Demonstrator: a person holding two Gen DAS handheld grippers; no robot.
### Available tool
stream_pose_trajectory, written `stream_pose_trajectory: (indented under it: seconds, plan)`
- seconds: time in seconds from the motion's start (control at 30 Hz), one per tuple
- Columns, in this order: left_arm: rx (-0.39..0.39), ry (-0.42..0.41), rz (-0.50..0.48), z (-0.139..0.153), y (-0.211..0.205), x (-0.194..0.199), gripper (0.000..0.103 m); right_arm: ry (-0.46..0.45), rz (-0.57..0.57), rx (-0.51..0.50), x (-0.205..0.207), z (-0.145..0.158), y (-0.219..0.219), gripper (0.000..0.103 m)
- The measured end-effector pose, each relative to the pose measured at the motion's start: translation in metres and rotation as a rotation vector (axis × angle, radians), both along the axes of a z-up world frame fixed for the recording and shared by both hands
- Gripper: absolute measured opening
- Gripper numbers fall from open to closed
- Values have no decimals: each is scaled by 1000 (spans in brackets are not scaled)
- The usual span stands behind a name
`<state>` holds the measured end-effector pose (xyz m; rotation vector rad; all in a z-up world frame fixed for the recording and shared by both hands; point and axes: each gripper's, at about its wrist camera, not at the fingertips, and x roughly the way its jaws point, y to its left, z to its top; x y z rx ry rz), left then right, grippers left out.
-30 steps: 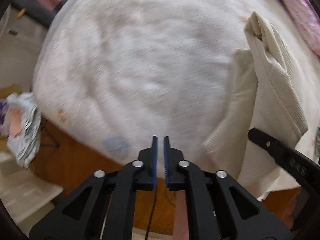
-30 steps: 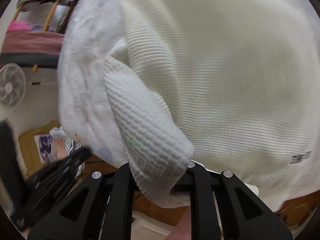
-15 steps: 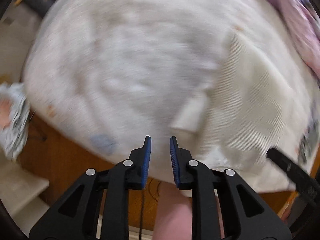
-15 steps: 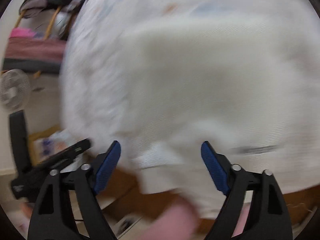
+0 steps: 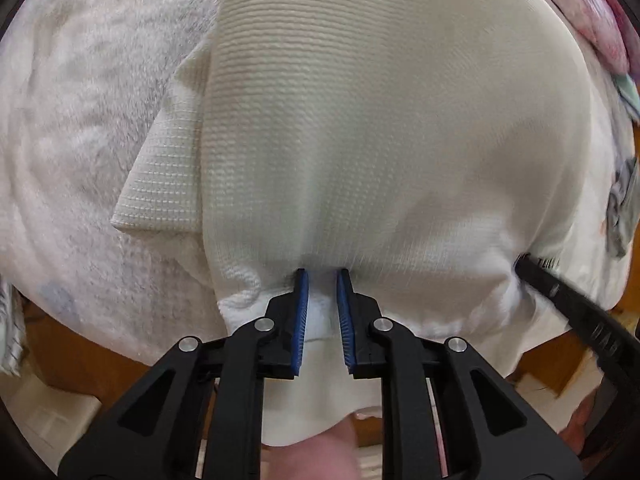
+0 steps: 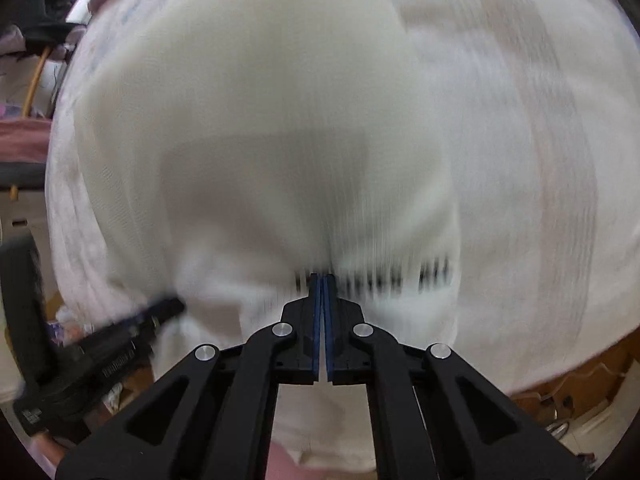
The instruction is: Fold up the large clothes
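Observation:
A cream waffle-knit garment lies spread on a white fluffy blanket, one sleeve folded out at its left. My left gripper points down at the near hem. Its jaws are closing, and the cloth fills the gap and bunches at the fingertips. In the blurred right wrist view the garment puckers toward my right gripper, which is shut at the hem beside a black printed label. The right gripper touches the hem's right part in the left wrist view. The left gripper shows at the lower left.
Brown wood shows below the blanket's near edge. Pink floral fabric and a grey cloth lie at the right. Dark and pink striped things stand beyond the bed's left side. A person's hand shows under the left gripper.
The right gripper let go of the thick fold, opened wide, then shut at the hem. The left gripper moved from bare blanket onto the garment's near edge. The garment now lies flat.

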<state>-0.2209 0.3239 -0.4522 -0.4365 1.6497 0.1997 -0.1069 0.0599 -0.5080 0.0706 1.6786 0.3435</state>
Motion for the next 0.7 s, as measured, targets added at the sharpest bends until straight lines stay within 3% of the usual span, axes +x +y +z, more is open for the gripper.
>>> stream_pose_trajectory:
  seconds: [0.13, 0.37, 0.53, 0.6, 0.7]
  plan:
    - [26, 1, -20, 1, -9, -5, 16, 2, 1, 12, -26, -2, -12, 1]
    - [38, 15, -52, 7, -20, -8, 16, 112, -60, -9, -49, 1, -33, 0]
    - [21, 72, -67, 21, -18, -6, 17, 314, -134, -64, -66, -2, -52, 3]
    - [75, 34, -117, 44, -14, 5, 17, 253, -126, -48, -53, 19, -51, 7]
    - [124, -43, -129, 73, 4, 39, 17, 81, -115, -36, -4, 57, -37, 7]
